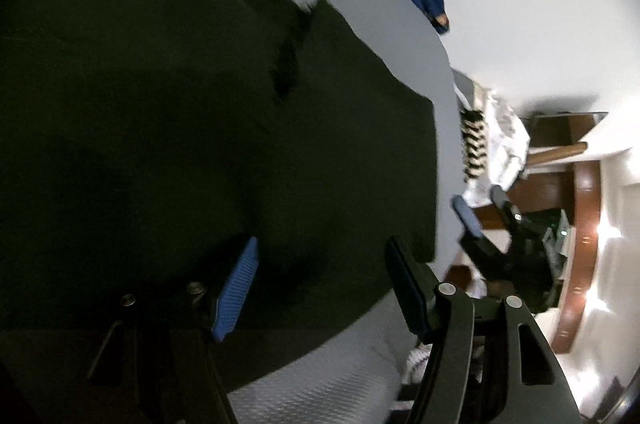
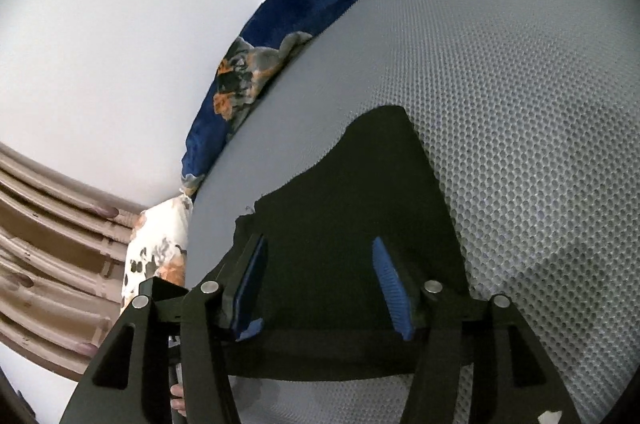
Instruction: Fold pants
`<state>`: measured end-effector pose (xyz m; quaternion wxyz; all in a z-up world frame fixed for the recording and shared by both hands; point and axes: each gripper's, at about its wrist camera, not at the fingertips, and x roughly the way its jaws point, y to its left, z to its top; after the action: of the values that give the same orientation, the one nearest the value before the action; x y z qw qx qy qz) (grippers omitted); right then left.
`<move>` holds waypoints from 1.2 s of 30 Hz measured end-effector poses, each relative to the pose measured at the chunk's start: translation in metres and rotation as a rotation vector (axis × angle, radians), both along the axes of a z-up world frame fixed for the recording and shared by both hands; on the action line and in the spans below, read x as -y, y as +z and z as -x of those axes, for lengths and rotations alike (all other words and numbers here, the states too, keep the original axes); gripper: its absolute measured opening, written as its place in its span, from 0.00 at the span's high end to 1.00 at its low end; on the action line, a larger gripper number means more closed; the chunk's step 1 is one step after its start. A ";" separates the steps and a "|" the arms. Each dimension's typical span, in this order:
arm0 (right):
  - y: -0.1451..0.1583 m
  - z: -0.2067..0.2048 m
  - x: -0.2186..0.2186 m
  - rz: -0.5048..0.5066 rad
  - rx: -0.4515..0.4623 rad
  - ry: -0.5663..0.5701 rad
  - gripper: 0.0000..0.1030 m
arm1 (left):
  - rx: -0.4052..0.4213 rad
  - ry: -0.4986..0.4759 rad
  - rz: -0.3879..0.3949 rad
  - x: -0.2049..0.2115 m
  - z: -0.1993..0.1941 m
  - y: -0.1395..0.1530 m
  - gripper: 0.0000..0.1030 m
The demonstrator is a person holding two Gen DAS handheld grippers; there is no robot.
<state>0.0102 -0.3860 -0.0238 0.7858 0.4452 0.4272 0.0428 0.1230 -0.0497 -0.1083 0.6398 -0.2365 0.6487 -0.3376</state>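
- The pants [image 1: 180, 112] — dark, nearly black — lay flat on the grey textured mat [image 1: 352, 0], filling the left wrist view from about 9 o'clock through the centre, with a frayed edge toward 12 o'clock.
- The left gripper [image 1: 320, 288] stood at 6 o'clock of its view with its blue-padded jaws apart over the near edge of the pants; nothing was pinched between them.
- The right gripper [image 2: 322, 288] was likewise parted, its jaws above the dark cloth [image 2: 352, 208] with no fold caught between the pads.
- In the left view the right gripper [image 1: 480, 212] showed at 3 o'clock, off the mat's edge.
- A navy patterned blanket [image 2: 304, 20] ran along the mat's far side, toward 11 o'clock in the right view.
- Below it, at 8 o'clock, sat a white floral cushion [image 2: 156, 248].
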 end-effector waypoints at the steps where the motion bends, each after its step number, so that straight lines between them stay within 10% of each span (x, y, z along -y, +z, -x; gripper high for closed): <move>1: -0.001 0.000 0.000 0.006 -0.007 0.006 0.49 | -0.001 -0.002 0.006 0.004 0.001 0.000 0.37; 10: -0.010 -0.005 -0.009 -0.006 -0.033 0.026 0.49 | -0.040 0.032 0.037 0.015 -0.009 -0.005 0.47; 15: -0.010 -0.006 -0.013 0.047 -0.055 0.027 0.47 | -0.011 0.035 -0.077 0.024 -0.007 -0.009 0.92; 26: -0.007 -0.016 -0.038 0.218 -0.091 0.072 0.44 | 0.187 0.014 -0.106 0.013 0.020 0.041 0.95; 36: -0.029 -0.032 -0.059 0.372 -0.223 0.150 0.51 | 0.192 -0.023 -0.288 0.016 0.022 0.005 0.90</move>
<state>0.0422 -0.3274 -0.0526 0.7971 0.2615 0.5436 -0.0280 0.1009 -0.0660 -0.1036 0.7223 -0.1014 0.6288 -0.2695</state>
